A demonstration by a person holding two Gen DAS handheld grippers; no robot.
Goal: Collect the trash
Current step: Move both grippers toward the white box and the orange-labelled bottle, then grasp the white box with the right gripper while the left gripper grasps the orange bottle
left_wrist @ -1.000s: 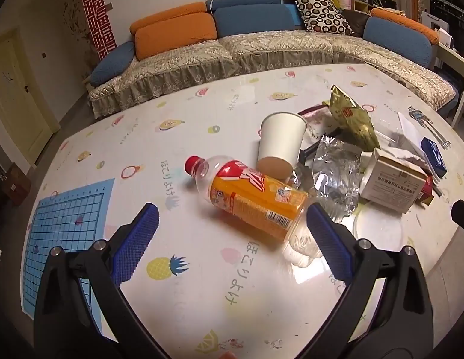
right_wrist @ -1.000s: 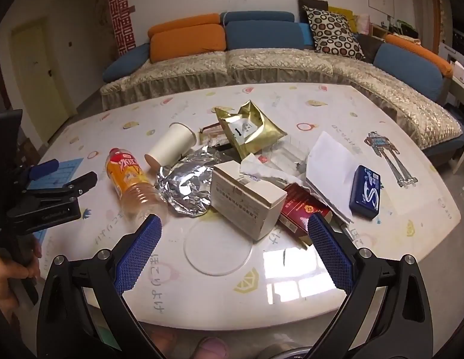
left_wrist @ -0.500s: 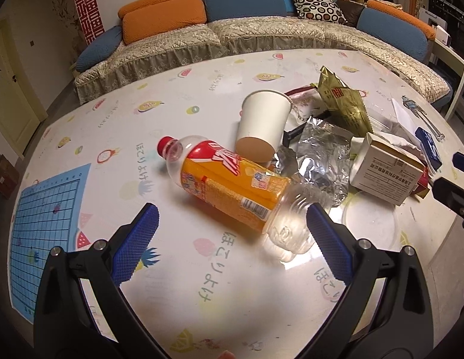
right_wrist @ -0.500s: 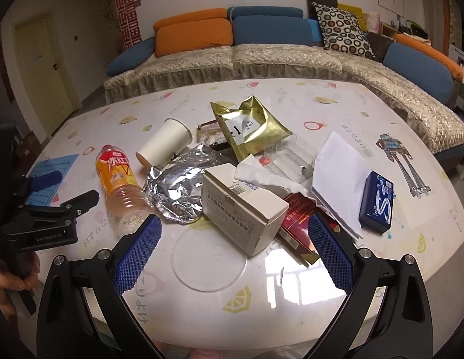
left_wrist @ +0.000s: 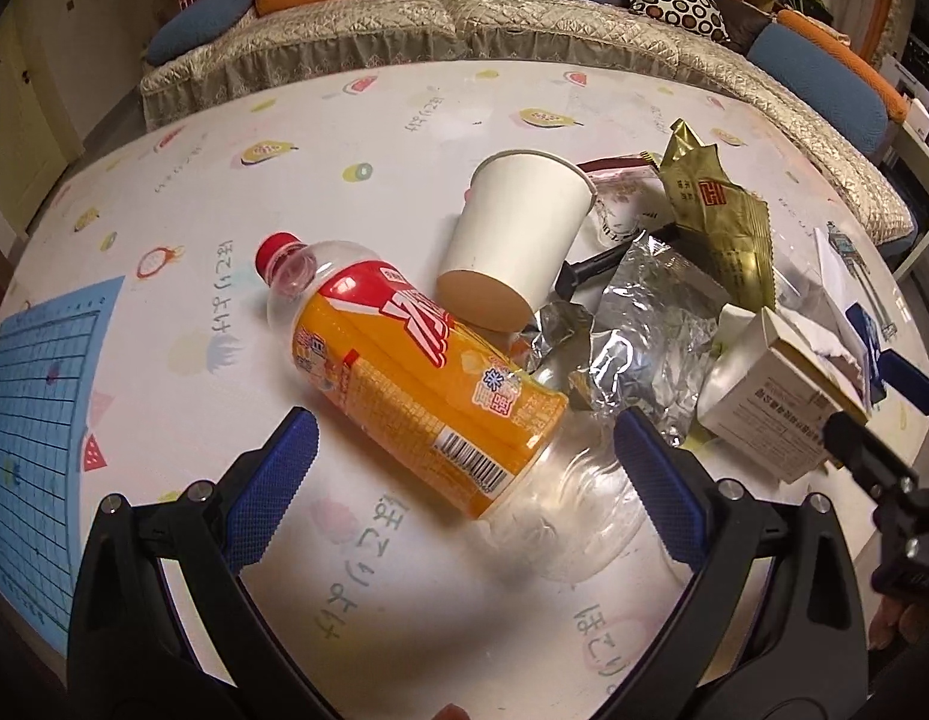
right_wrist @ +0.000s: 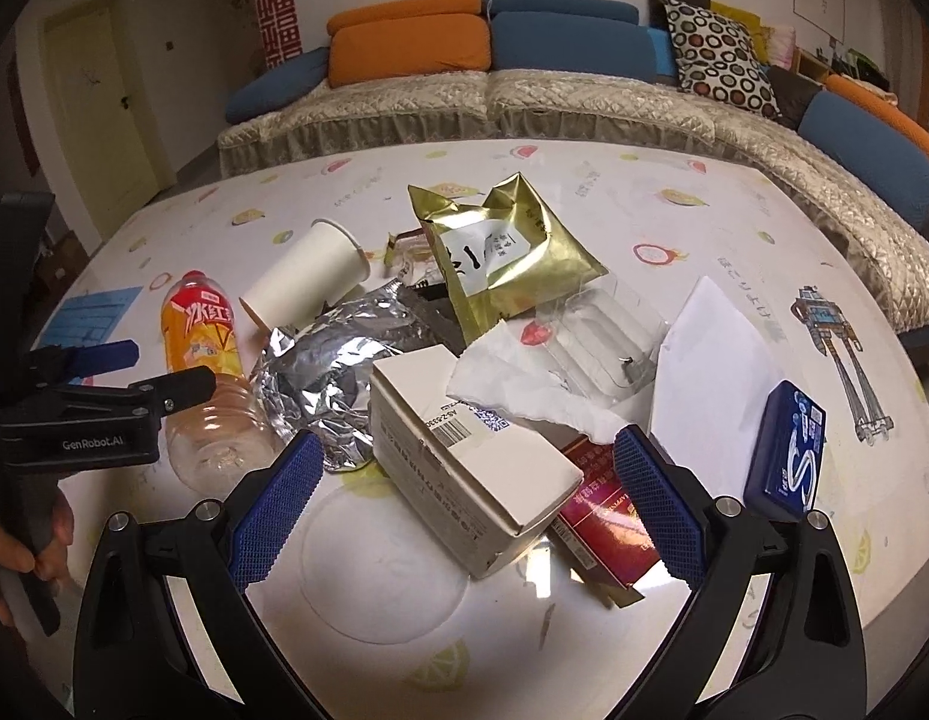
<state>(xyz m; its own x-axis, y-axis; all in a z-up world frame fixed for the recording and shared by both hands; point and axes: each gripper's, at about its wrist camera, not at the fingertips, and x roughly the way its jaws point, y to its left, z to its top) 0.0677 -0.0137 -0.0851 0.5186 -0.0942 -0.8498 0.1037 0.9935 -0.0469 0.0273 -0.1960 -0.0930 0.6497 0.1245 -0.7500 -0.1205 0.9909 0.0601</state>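
An orange-labelled plastic bottle (left_wrist: 428,384) with a red cap lies on its side on the table, its clear base between the blue pads of my open left gripper (left_wrist: 464,480). The same bottle (right_wrist: 203,348) shows at the left of the right wrist view. Behind it lie a white paper cup (left_wrist: 518,240), crumpled foil (left_wrist: 650,324), a gold snack bag (left_wrist: 722,222) and a white cardboard box (left_wrist: 776,414). My right gripper (right_wrist: 464,498) is open, its pads on either side of the white box (right_wrist: 464,450), with a red packet (right_wrist: 608,516) beside it.
A blue gum box (right_wrist: 788,450), white paper (right_wrist: 710,360) and a clear plastic tray (right_wrist: 602,336) lie to the right. A blue grid mat (left_wrist: 38,420) covers the table's left edge. A sofa (right_wrist: 524,90) wraps round the far side. A hand (right_wrist: 8,546) holds the left gripper.
Both grippers have moved forward and lower towards the table. The bottle now reaches between the left pads, and the white box sits between the right pads.
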